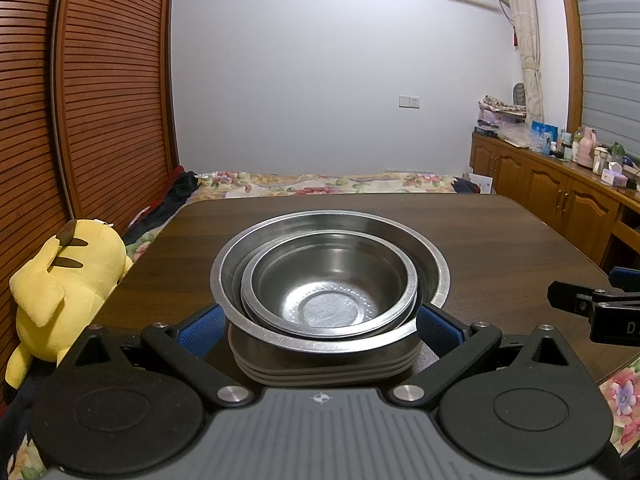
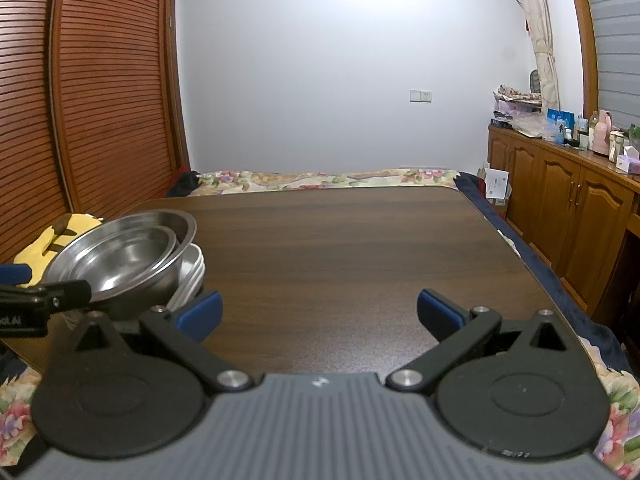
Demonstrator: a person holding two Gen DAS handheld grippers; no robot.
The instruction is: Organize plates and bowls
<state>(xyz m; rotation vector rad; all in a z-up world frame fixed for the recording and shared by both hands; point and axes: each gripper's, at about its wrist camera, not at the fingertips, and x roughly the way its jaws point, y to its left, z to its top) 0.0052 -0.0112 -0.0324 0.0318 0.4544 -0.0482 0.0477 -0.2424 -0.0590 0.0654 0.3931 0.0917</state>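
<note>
A small steel bowl (image 1: 328,288) sits nested inside a large steel bowl (image 1: 424,264), and both rest on a low stack of grey-white plates (image 1: 320,372) on the dark wooden table (image 1: 500,236). My left gripper (image 1: 320,326) is open, its blue pads (image 1: 200,330) on either side of the stack at plate height. In the right wrist view the nested bowls (image 2: 120,256) and plates (image 2: 194,270) stand at the left. My right gripper (image 2: 318,308) is open over bare table, nothing between its fingers.
A yellow plush toy (image 1: 60,280) lies off the table's left edge. Beyond the far edge is a bed with a floral cover (image 1: 320,182). Wooden cabinets (image 2: 560,208) with bottles on top line the right wall. Slatted wooden doors (image 1: 100,100) stand at the left.
</note>
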